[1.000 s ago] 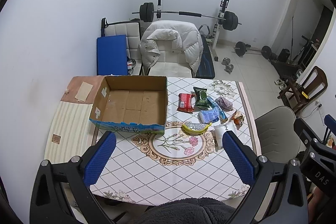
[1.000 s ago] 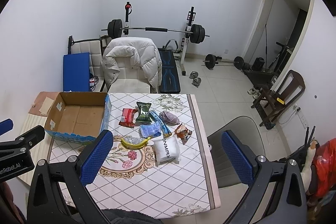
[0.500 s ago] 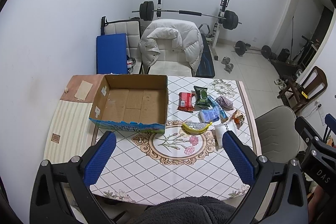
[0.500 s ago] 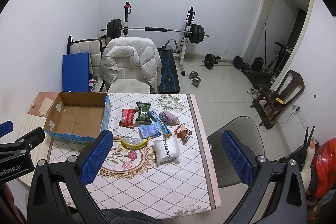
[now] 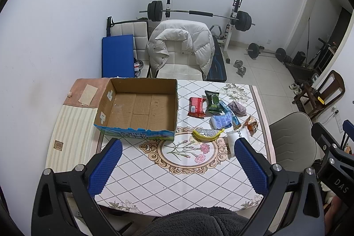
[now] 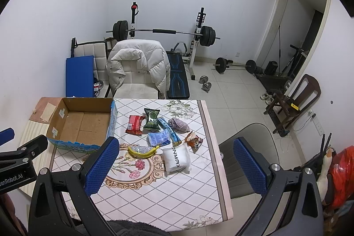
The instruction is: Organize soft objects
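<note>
Both grippers hang high above the near edge of the table (image 5: 154, 187), well clear of everything on it. The left gripper (image 5: 177, 169) has its blue pads spread wide with nothing between them, and the right gripper (image 6: 174, 167) is spread just as wide and equally empty.

The cardboard box (image 5: 137, 107) sits open at the table's far left corner, bare inside. The soft things lie in a loose cluster toward the far right edge, well ahead of both grippers: a red packet (image 6: 134, 124) beside a green packet (image 6: 151, 119), a light blue pack (image 6: 158, 138) in front of them, a purple cloth (image 6: 178, 123) further right, and an orange wrapper (image 6: 193, 140) near the right edge. A banana (image 6: 142, 152) lies on a silvery pouch near the table's middle, and a white pack (image 6: 177, 158) rests just to its right, nearest the right gripper.

A dark fleecy sleeve (image 5: 194, 222) shows at the bottom of the left view.
</note>
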